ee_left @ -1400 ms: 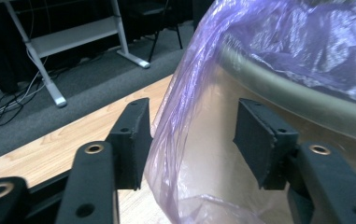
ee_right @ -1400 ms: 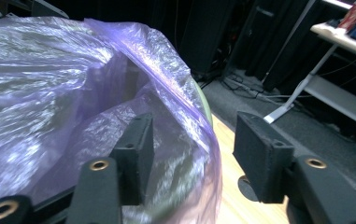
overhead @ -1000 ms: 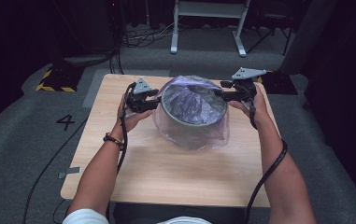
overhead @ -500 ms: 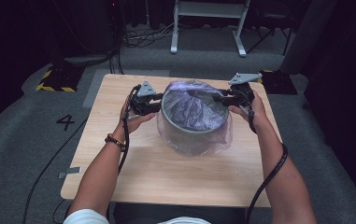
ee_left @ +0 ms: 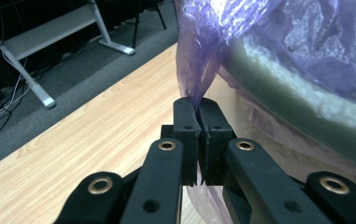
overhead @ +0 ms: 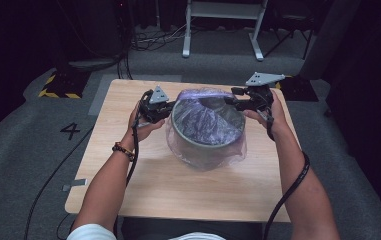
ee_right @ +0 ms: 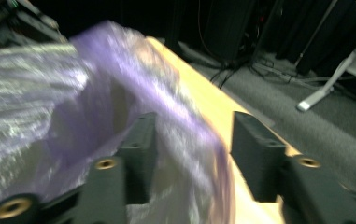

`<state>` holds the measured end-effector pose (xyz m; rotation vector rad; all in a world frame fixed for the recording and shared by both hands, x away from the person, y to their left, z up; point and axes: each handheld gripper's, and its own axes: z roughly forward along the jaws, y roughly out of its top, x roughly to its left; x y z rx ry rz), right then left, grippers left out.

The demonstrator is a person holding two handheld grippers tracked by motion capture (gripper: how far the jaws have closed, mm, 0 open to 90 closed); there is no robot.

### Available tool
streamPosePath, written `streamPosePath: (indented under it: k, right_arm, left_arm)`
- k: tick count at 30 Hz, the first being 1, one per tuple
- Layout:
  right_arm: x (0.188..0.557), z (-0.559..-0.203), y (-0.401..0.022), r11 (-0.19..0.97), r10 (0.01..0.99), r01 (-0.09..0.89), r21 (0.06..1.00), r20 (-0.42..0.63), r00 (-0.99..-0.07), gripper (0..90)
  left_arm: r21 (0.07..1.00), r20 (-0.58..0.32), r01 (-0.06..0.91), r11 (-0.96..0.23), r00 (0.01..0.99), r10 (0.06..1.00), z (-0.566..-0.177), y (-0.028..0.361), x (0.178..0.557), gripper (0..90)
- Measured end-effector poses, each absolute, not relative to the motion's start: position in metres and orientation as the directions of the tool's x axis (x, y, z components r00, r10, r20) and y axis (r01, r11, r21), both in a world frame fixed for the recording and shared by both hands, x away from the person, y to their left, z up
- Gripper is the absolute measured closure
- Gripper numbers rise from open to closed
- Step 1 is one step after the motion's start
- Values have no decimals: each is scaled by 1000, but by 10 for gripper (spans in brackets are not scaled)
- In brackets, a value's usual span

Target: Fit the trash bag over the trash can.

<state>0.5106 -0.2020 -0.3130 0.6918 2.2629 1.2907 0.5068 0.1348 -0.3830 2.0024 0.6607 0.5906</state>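
My left tool point(ee_left: 199, 122) pinches purple bag point(overhead: 205, 122) edge; right tool point(ee_right: 194, 154) jaws just opening, film betw. them, over pot point(overhead: 205, 145).

High view: overhead, facing forward and down on the light wooden table point(overhead: 143, 190). Both gripper views: close, low, sharing the translucent purple plastic bag point(ee_left: 213, 51) with it.

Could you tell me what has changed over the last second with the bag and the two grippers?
The left gripper has closed and now pinches the purple bag at the bin rim. The right gripper has just been opening, the bag's edge loose between its jaws. Bin and table stayed put.
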Motion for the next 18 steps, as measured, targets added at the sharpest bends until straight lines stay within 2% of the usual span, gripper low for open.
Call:
streamPosePath:
  k: [1,2,4,5,6,8,9,10,11,18]
  right_arm:
    - [510,-312,-202,438,615,194,878,-136,-777,476]
    - [511,-311,-201,450,625,180,875,-165,-763,566]
    - [512,-311,-201,456,624,180,872,-169,-763,595]
    - [515,-313,-200,480,618,184,858,-181,-765,703]
    - [515,-313,-200,480,618,184,858,-181,-765,703]
    - [518,-315,-199,487,616,191,852,-180,-767,777]
    - [520,-318,-199,498,617,197,845,-186,-764,849]
    - [520,-318,-199,498,617,197,845,-186,-764,849]
    - [522,-320,-201,491,618,204,847,-174,-767,900]
    - [530,-323,-207,450,665,247,858,-137,-734,900]
  left_arm:
    - [873,142,218,-437,742,655,-384,134,507,876]
    - [870,146,218,-442,743,653,-384,133,508,882]
    - [868,145,221,-445,744,653,-385,132,510,883]
    - [866,141,228,-445,742,655,-386,131,511,883]
    - [866,141,228,-445,742,655,-386,131,511,883]
    - [865,141,228,-446,744,653,-386,130,512,883]
    - [865,144,227,-447,742,655,-386,129,512,886]
    - [864,147,225,-450,744,652,-386,128,512,886]
    - [863,149,225,-452,743,653,-386,127,512,886]
    - [856,142,245,-455,736,662,-388,122,518,898]
